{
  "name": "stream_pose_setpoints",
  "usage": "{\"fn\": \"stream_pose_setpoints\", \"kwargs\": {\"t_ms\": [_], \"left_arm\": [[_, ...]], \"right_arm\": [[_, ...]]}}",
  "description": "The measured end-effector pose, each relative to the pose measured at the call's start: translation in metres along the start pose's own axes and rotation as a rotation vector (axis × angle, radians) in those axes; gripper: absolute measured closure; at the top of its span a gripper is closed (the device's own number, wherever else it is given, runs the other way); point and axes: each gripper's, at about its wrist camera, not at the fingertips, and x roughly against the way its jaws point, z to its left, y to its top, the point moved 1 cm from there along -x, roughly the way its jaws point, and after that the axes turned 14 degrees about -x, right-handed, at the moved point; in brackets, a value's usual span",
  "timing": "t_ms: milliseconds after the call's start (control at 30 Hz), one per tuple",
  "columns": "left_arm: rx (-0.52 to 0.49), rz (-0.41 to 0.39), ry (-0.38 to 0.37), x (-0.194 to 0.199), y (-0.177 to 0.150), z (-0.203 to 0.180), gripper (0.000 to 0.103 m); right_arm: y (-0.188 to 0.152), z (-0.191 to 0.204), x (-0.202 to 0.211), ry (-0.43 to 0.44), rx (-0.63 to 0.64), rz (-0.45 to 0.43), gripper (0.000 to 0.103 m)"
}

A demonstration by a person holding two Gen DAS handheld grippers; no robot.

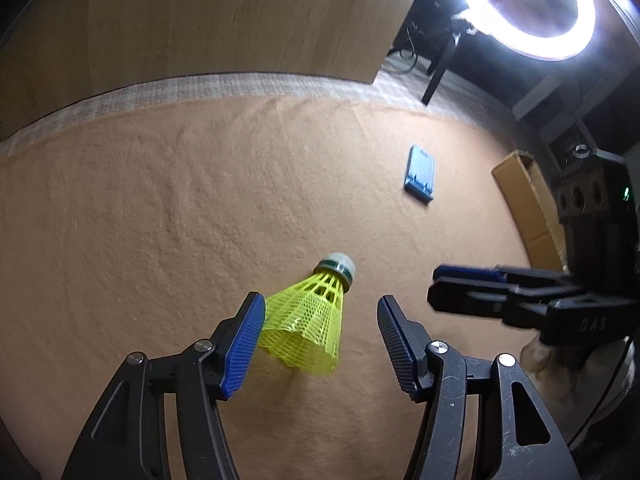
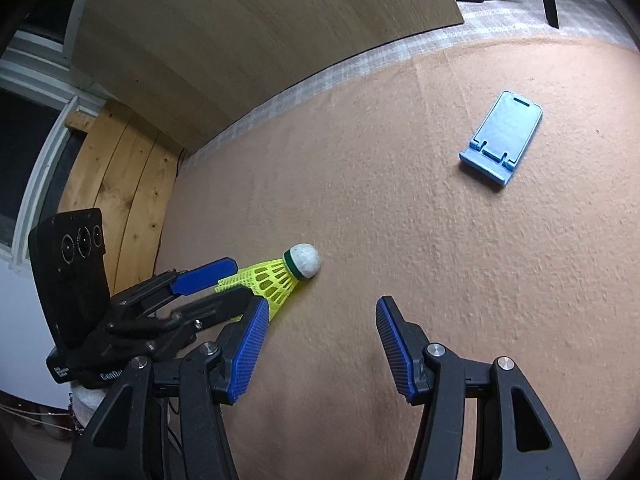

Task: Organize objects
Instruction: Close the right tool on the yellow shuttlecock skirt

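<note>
Shuttlecock (image 1: 310, 314) lies loose between open left fingers (image 1: 245, 346), right fingers (image 2: 248, 350) open and empty, blue stand (image 2: 502, 138) far ahead — nothing organized yet.

the cloth (image 2: 400, 220) on the table is matt, nubbly peach felt. the shuttlecock (image 1: 310, 320) has a glossy yellow plastic mesh skirt and a dull white, rough cork-like head. the stand (image 2: 502, 136) is matt blue plastic. the pads (image 1: 244, 348) are ribbed blue rubber on smooth black plastic with shiny metal pins. the board (image 2: 260, 20) is smooth pale wood.
</note>
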Motion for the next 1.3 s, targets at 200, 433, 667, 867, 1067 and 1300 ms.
{"fn": "stream_pose_setpoints", "kwargs": {"t_ms": [200,433,667,867,1067,1300], "left_arm": [[-0.02,0.028,-0.033,-0.01,-0.004,-0.004,0.036],[-0.054,0.026,-0.025,-0.008,-0.01,-0.015,0.036],[-0.096,0.028,-0.045,-0.006,-0.014,-0.03,0.036],[-0.1,0.0,-0.032,0.01,-0.014,-0.029,0.036],[-0.083,0.056,0.012,-0.008,-0.014,-0.014,0.035],[-0.077,0.064,0.01,-0.019,-0.019,-0.015,0.035]], "right_arm": [[0.004,0.005,-0.014,-0.007,-0.004,0.019,0.051],[0.006,0.009,-0.034,0.031,-0.024,0.08,0.051],[0.011,0.015,-0.053,0.043,-0.026,0.14,0.052],[0.016,0.018,-0.062,-0.014,0.017,0.133,0.061],[0.021,0.016,-0.06,-0.014,0.033,0.13,0.061],[0.017,0.017,-0.067,0.023,0.023,0.165,0.062]]}}
